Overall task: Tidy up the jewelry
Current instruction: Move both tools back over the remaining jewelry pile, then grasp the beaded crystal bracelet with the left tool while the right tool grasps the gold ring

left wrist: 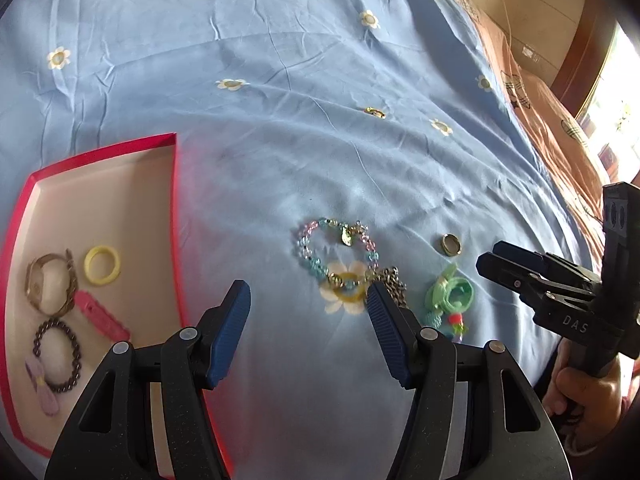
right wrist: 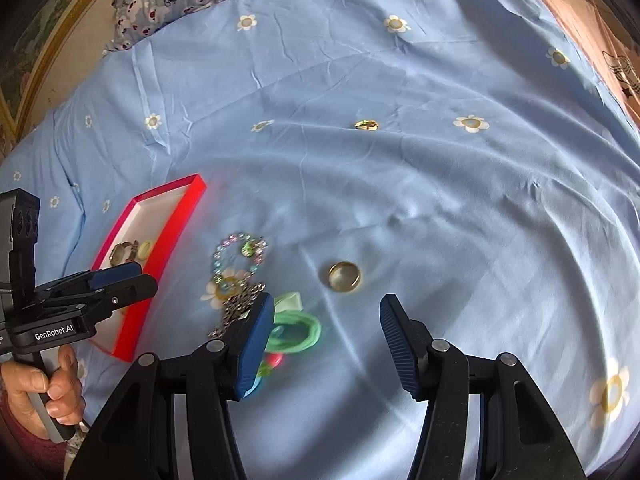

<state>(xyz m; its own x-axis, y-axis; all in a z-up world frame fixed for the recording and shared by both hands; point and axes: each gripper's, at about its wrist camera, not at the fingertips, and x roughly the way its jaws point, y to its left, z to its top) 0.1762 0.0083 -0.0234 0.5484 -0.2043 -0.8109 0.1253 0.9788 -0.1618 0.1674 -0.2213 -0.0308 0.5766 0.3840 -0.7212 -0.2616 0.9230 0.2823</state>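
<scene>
Bed (right wrist: 460, 208), soft sheet | both jaws part-open, empty | ring (right wrist: 344, 276) at right gripper's (right wrist: 328, 344) 12 o'clock: light, stiff, slippery; pinch across band | tray (left wrist: 174, 216) at left gripper's (left wrist: 308, 320) 9 o'clock

Both grippers tilt downward with their jaws standing apart and nothing between the blue pads. The left gripper (left wrist: 308, 308) is held at the left by a hand (right wrist: 44, 392) wrapped around its handle, a dark red sleeve at the wrist. The right gripper (right wrist: 328, 320) sits at the right, its hand (left wrist: 580, 396) gripping the handle.
</scene>
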